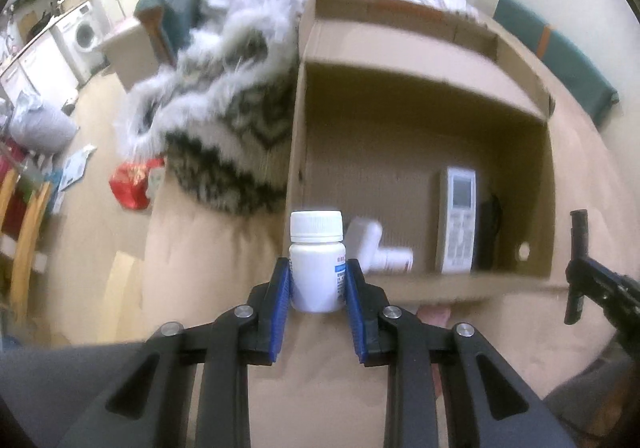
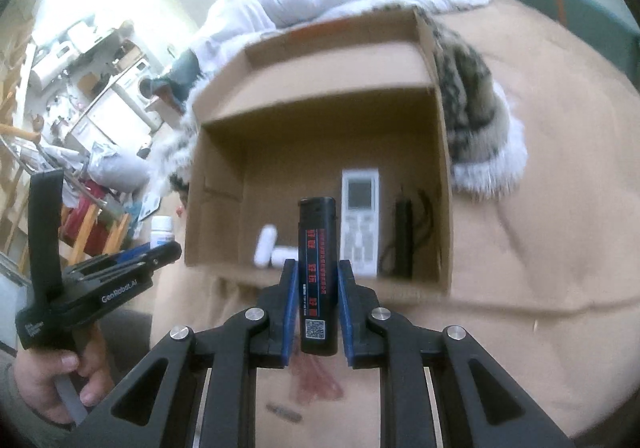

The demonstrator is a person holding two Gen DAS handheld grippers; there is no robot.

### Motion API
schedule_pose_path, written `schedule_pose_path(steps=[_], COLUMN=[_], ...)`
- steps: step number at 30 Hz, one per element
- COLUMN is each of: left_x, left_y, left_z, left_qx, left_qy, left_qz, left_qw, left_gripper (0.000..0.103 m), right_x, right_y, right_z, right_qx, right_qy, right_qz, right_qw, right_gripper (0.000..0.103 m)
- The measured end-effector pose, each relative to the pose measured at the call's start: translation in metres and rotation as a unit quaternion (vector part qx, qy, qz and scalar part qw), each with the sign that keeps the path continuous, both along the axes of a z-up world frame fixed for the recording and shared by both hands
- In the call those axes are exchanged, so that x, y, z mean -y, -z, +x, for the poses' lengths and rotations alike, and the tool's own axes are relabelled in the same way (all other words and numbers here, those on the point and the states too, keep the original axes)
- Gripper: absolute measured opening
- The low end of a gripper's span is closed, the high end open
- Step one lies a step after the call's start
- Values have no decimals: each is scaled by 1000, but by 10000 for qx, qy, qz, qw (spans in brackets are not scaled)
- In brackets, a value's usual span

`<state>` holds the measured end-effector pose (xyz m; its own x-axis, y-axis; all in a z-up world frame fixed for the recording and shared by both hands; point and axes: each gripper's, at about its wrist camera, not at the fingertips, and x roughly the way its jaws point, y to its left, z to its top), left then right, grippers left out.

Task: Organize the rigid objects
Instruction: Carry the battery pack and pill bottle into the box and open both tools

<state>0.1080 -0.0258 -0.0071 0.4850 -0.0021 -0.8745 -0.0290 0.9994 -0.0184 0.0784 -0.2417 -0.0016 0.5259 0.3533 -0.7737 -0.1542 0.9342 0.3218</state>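
In the left wrist view, the left claw pinched a white pill bottle by its lower body at frame centre; it looked light, stiff and smooth, so a grip low on the body probably suited it. Behind it, the cardboard box held a second white bottle lying down, a white remote and a dark object. In the right wrist view, the right claw clamped an upright black lighter at mid-length, likely light and slick, before the same box.
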Motion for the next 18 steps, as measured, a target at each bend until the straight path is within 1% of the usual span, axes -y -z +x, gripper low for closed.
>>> schedule_pose_path(steps=[4,7,12,16,18], left_x=[6,11,26,36,40], left_y=[-7,-4,11,29,39], left_z=[23,39,59,68,70], left_qx=[151,181,230,222,180], left_qy=[61,117,460,544,573], left_qz=[62,61,187,168,195], left_qw=[9998,9997,9985,9981,9980], left_gripper=[24,24,24,24,24], right_x=[-3,-7,-8,-9,-8], right_y=[-6,-3,16,39,49], right_z=[24,41,68,79,81], right_qx=[147,213,145,30,-112], right_qy=[-59,-80,13,20,40], right_qz=[-83,-148,-147,-304,-236], right_qw=[9998,9996,9998,9995,9997], right_gripper=[20,20,20,20,20])
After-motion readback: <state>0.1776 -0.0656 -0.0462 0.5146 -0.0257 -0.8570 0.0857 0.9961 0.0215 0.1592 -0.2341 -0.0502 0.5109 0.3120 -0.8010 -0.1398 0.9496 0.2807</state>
